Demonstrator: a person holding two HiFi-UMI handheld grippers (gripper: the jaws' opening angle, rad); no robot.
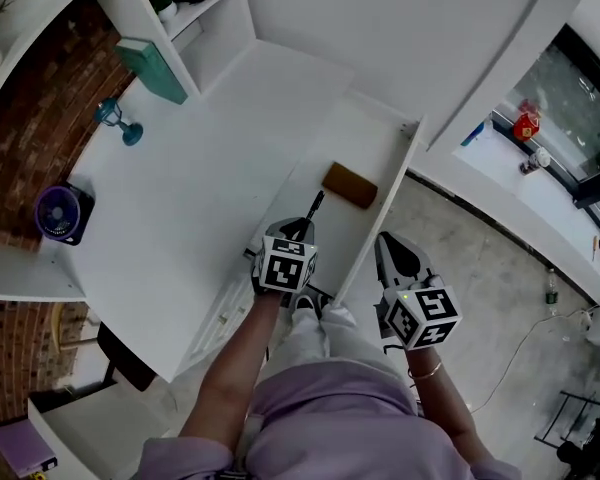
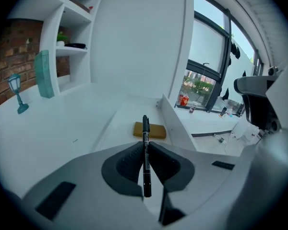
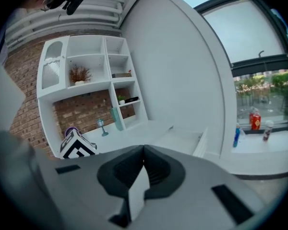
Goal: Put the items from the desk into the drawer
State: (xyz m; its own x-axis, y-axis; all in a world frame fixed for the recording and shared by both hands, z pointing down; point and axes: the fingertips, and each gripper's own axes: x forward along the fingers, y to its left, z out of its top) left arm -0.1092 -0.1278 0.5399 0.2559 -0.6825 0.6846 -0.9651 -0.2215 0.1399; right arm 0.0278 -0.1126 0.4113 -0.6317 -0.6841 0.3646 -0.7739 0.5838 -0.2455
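My left gripper [image 1: 298, 230] is shut on a black marker pen [image 2: 146, 150] and hangs over the near end of the open white drawer [image 1: 380, 138]. The pen [image 1: 313, 208] points forward along the drawer. A flat brown block [image 1: 350, 185] lies on the drawer's floor ahead of it, also seen in the left gripper view as a tan block [image 2: 149, 130]. My right gripper [image 1: 395, 256] is shut with nothing between its jaws and hovers to the right of the drawer's side wall, above the floor. In the right gripper view the shut right gripper [image 3: 143, 151] faces the desk [image 3: 134, 131].
On the white desk [image 1: 180, 208] stand a purple fan [image 1: 62, 214], a small teal lantern figure [image 1: 120, 121] and a teal book [image 1: 152, 69] leaning by the white shelf unit [image 1: 195, 18]. A window sill [image 1: 525, 158] with bottles lies to the right.
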